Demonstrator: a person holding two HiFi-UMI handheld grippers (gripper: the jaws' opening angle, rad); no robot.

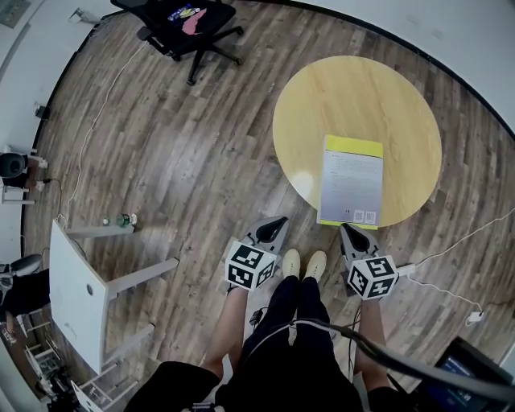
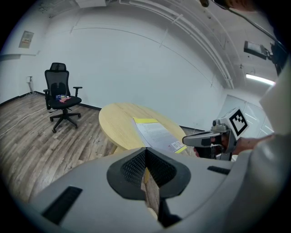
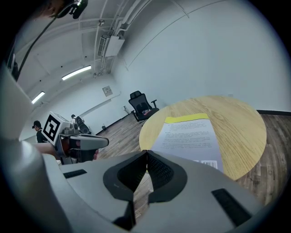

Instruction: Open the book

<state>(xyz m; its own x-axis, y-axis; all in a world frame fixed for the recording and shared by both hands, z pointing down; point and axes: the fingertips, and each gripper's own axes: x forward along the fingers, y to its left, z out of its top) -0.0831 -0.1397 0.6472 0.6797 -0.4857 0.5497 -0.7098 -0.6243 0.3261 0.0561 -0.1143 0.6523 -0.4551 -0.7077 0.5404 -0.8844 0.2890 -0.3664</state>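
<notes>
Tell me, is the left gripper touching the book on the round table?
Apart. The head view shows the left gripper off to the left of the book, with a strip of wooden floor showing between them.

Office (swivel chair (image 1: 191, 30), bare white walls (image 2: 136, 68))

The book (image 1: 351, 181) lies on the round table (image 1: 362, 88), at its near edge. Just short of that edge are the left gripper (image 1: 278, 225) and the right gripper (image 1: 348, 232), side by side. The office chair (image 1: 189, 24) stands well beyond the table, to its left.
</notes>
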